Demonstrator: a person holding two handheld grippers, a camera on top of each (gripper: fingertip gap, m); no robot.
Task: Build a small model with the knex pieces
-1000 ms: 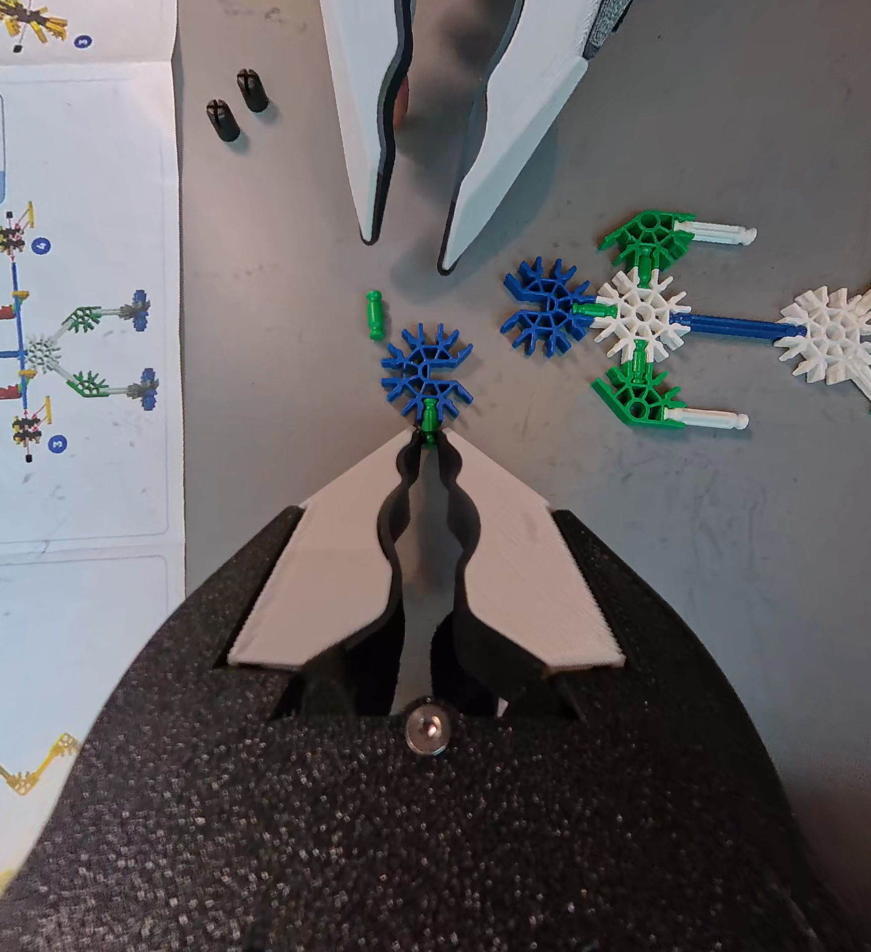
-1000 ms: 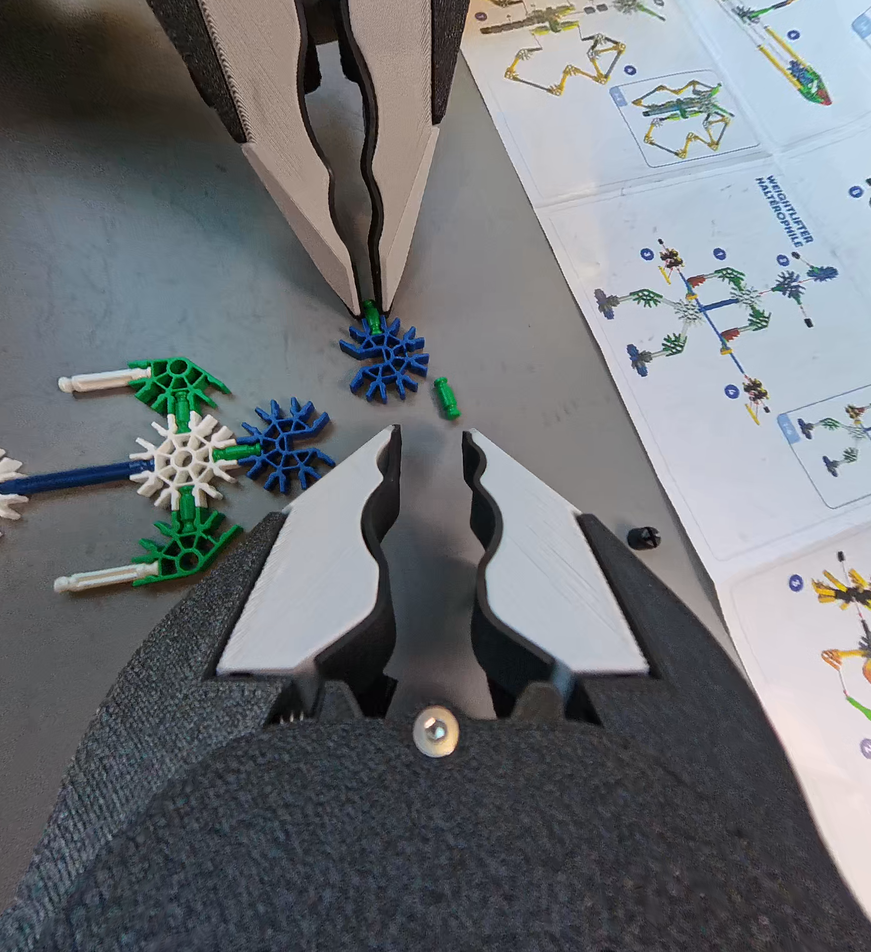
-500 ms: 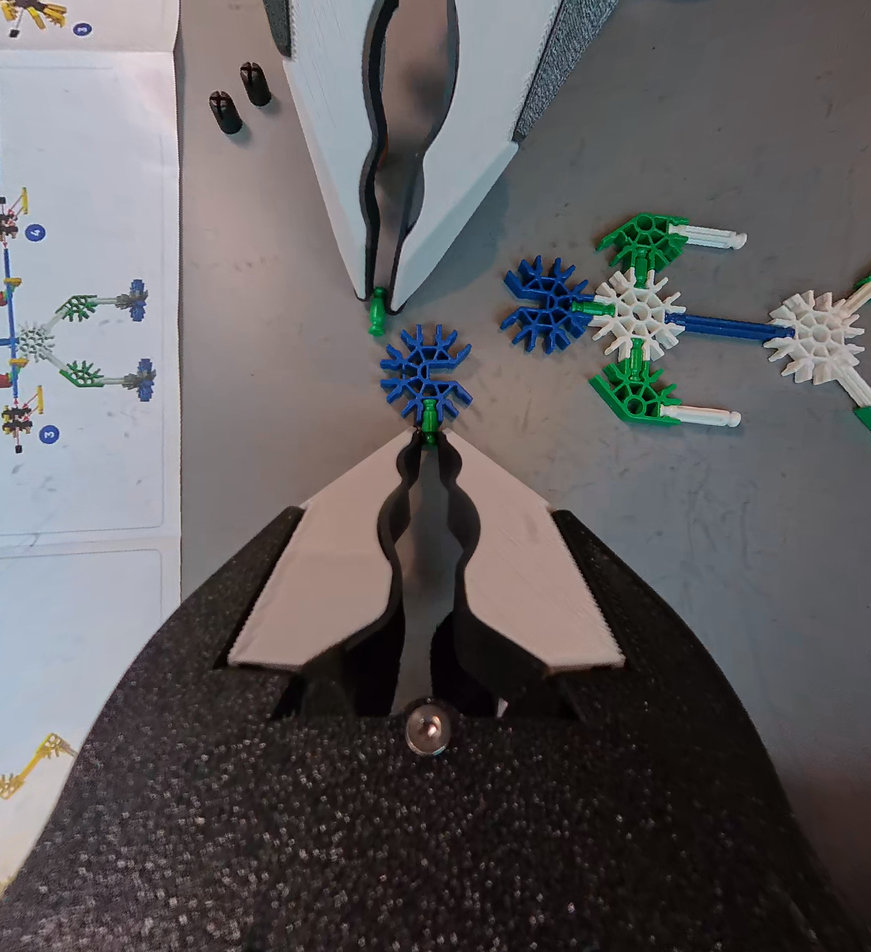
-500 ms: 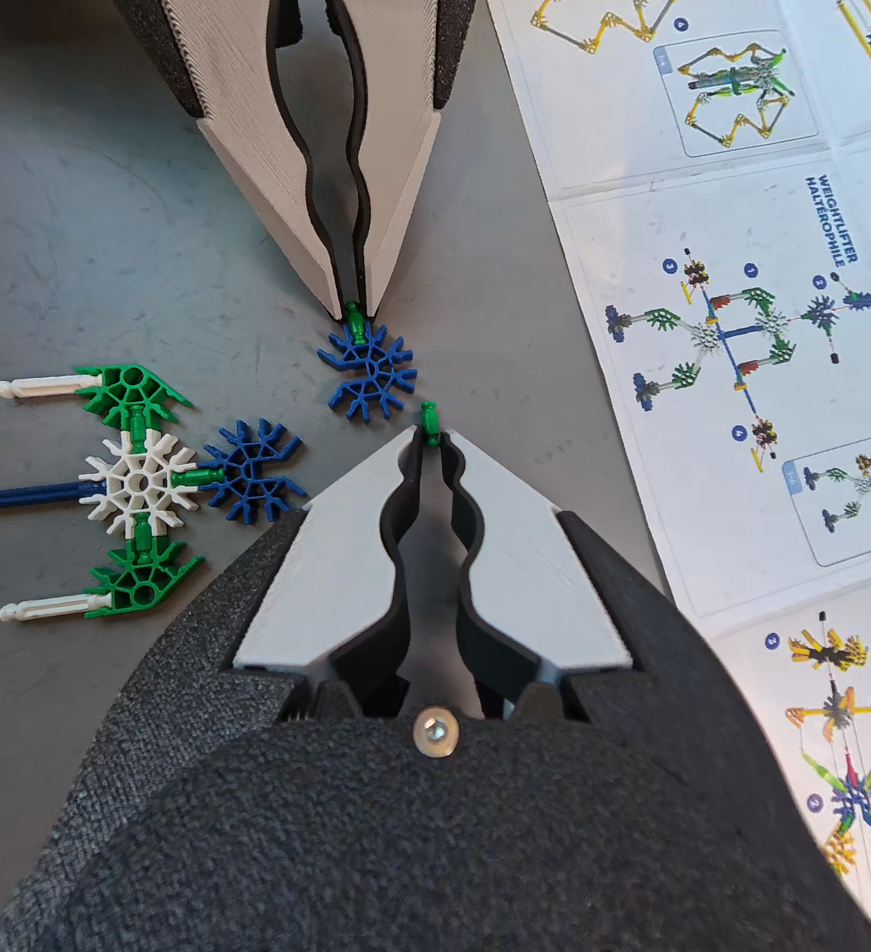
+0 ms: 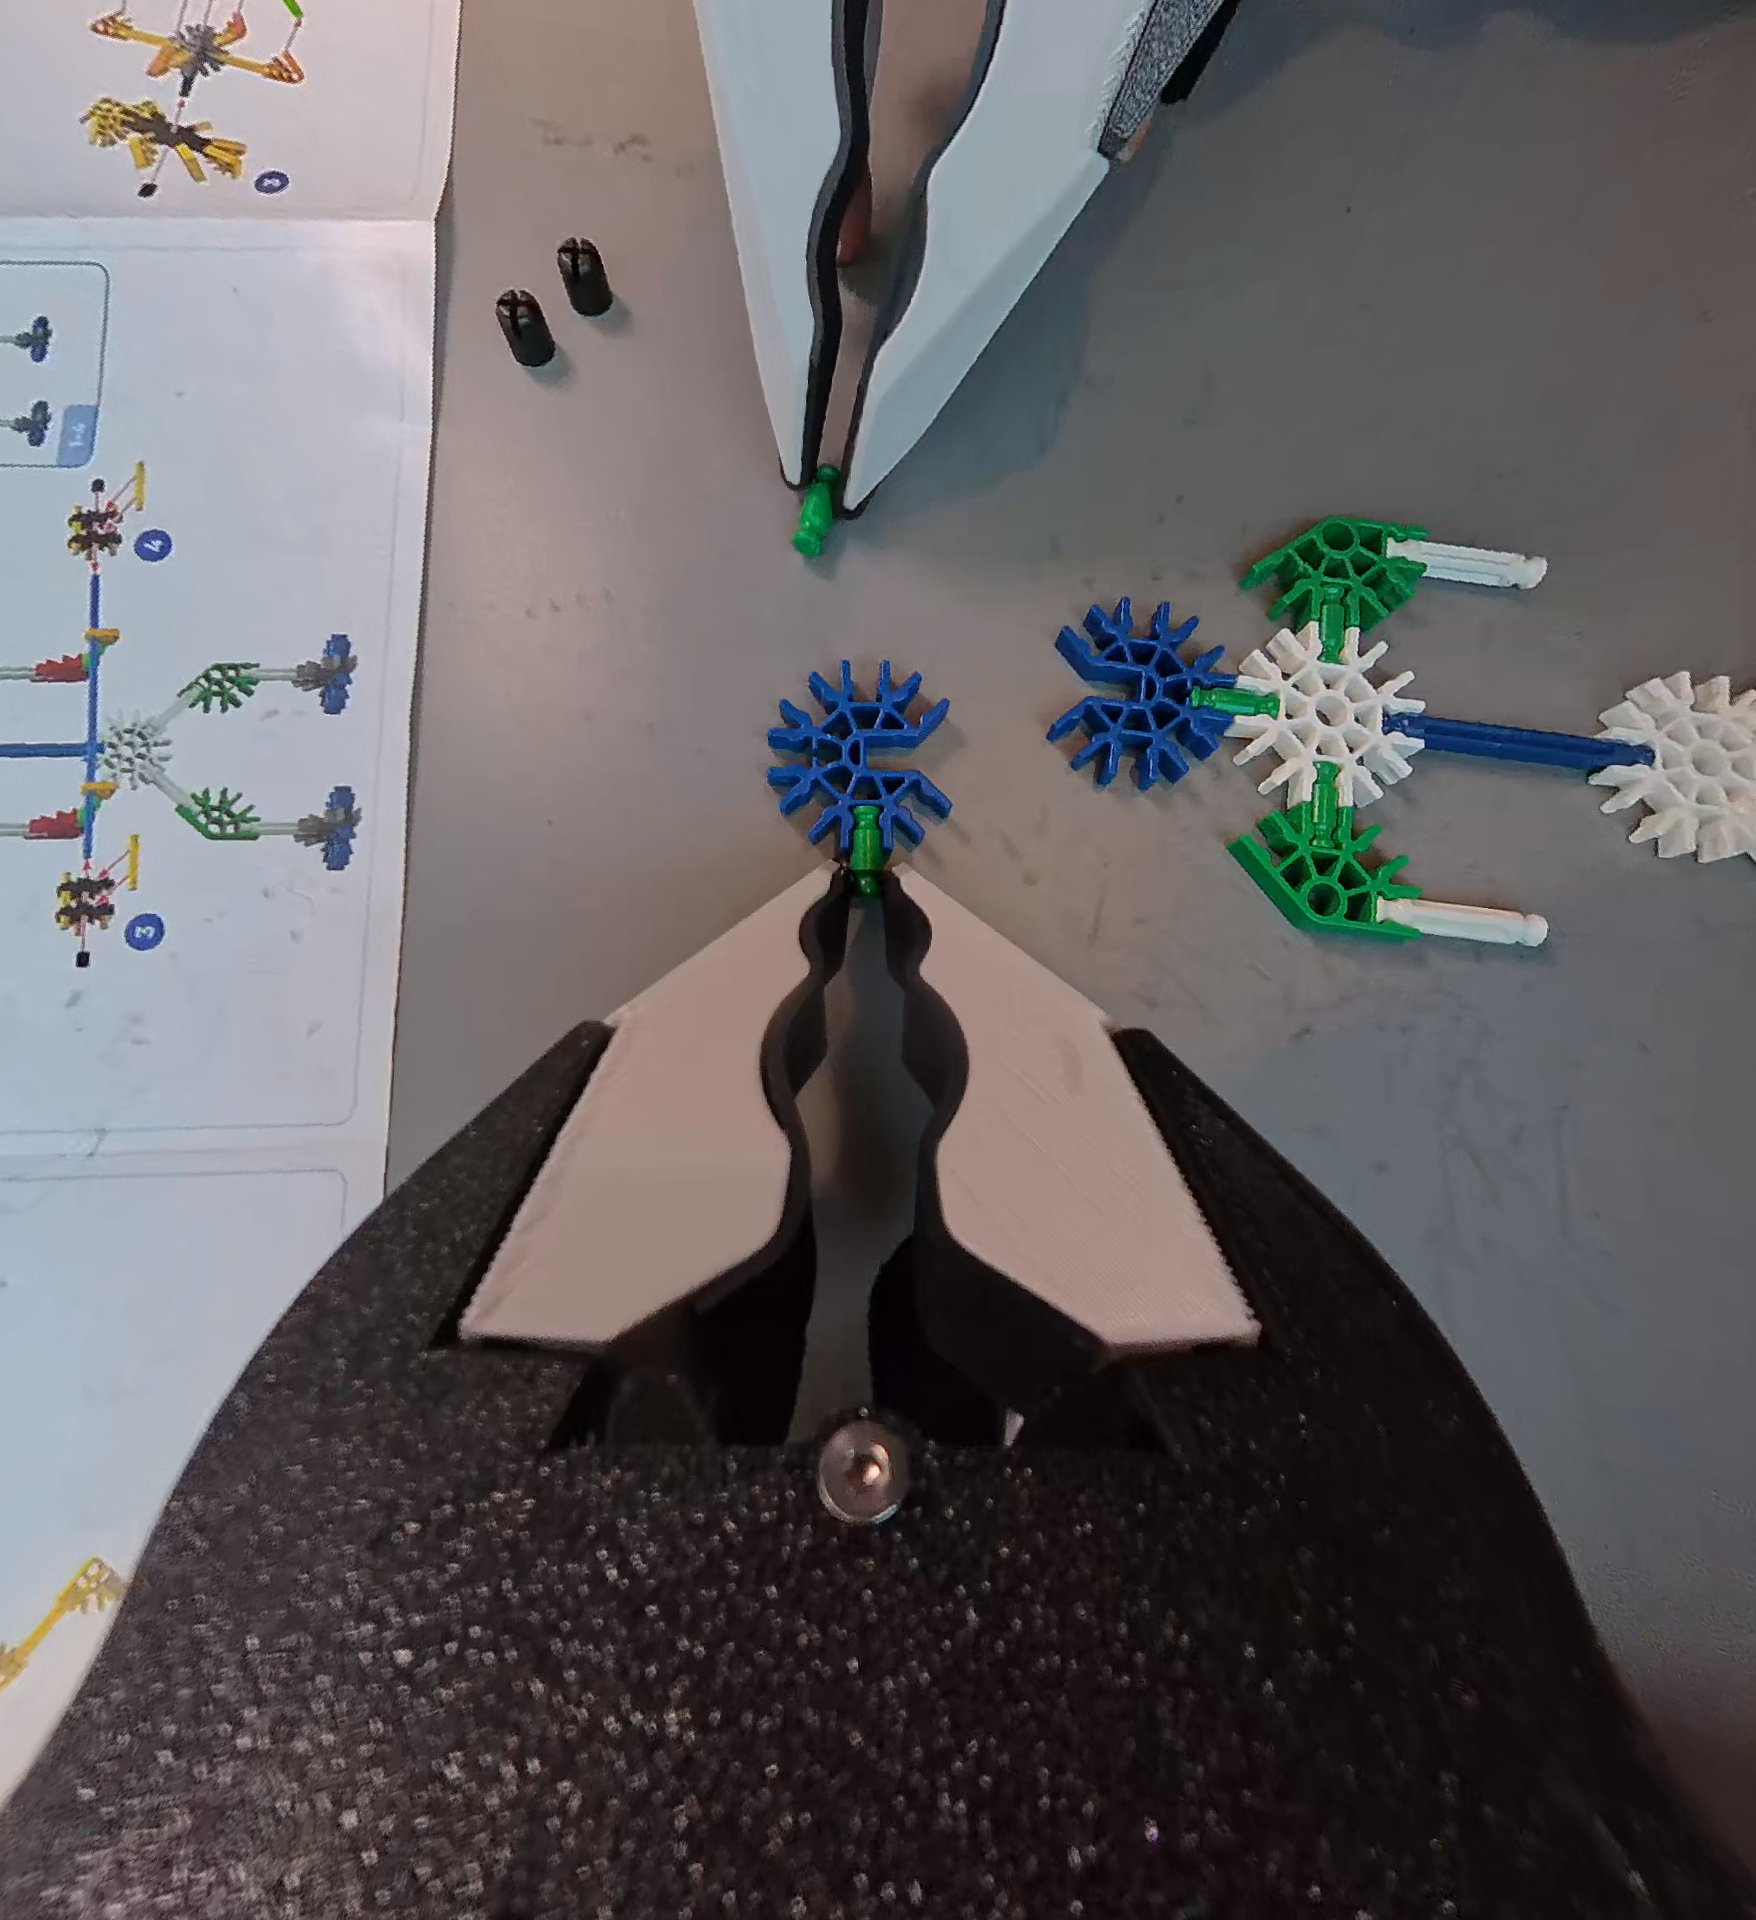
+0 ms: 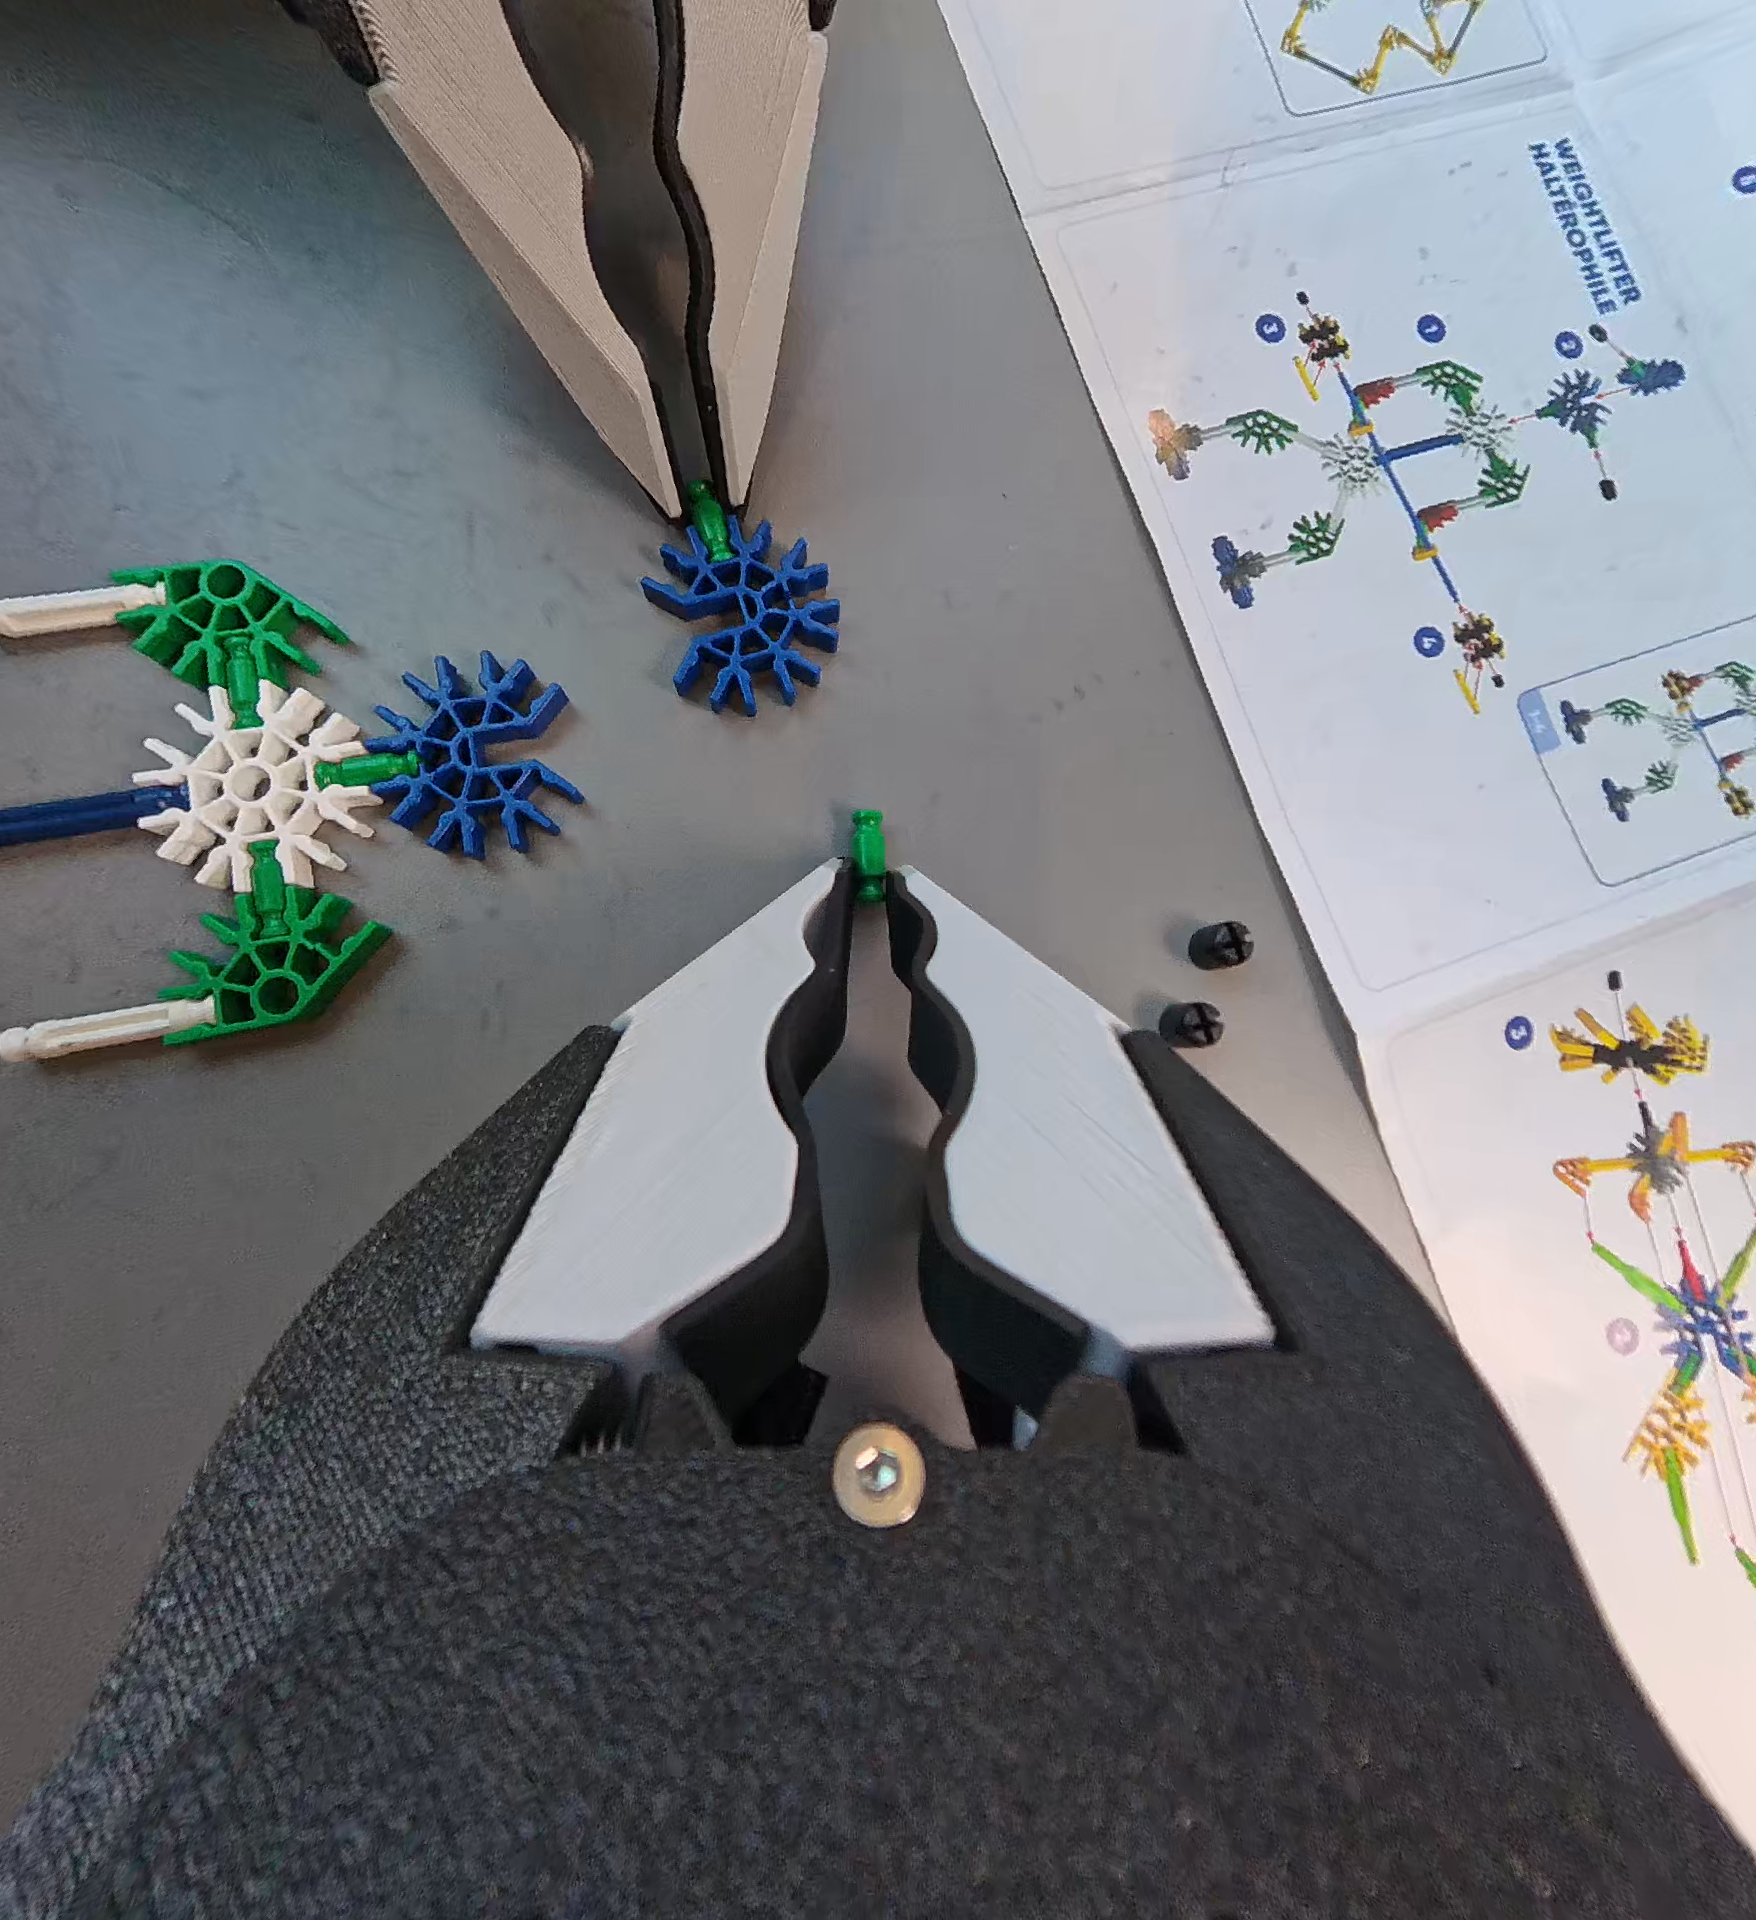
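Green rod, left wrist view: a short green rod (image 5: 865, 850) is plugged into a slot of the loose blue snowflake connector (image 5: 858, 753), which looks to lie on the grey table (image 5: 1373, 1195); the rod's near end sits between the tips of the left gripper (image 5: 863, 883), whose jaws are closed on it
Second green rod, left wrist view: the right gripper (image 5: 824, 497) comes in from the top edge, its upper part cut off, pinching a second short green rod (image 5: 812, 520) that juts from its tips, apart from the blue connector
Assembly, left wrist view: a part-built model (image 5: 1321, 717) of white, blue and green pieces lies to the right, its far end cut off by the frame
Other things, left wrist view: two small black caps (image 5: 552, 301) lie near an instruction sheet (image 5: 178, 987) on the left, which runs off the edge
Left gripper, right wrist view: it (image 6: 702, 499) enters from the top, tips shut on the rod (image 6: 710, 520) in the blue connector (image 6: 749, 623)
Right gripper, right wrist view: its (image 6: 866, 883) tips clamp the second rod (image 6: 866, 844), half of which is hidden between them; whether this rod touches the table is hard to tell
Surroundings, right wrist view: the model (image 6: 250, 779) is at left, partly cut off; the caps (image 6: 1206, 982) lie just right of the fingers, beside the sheet (image 6: 1476, 779)
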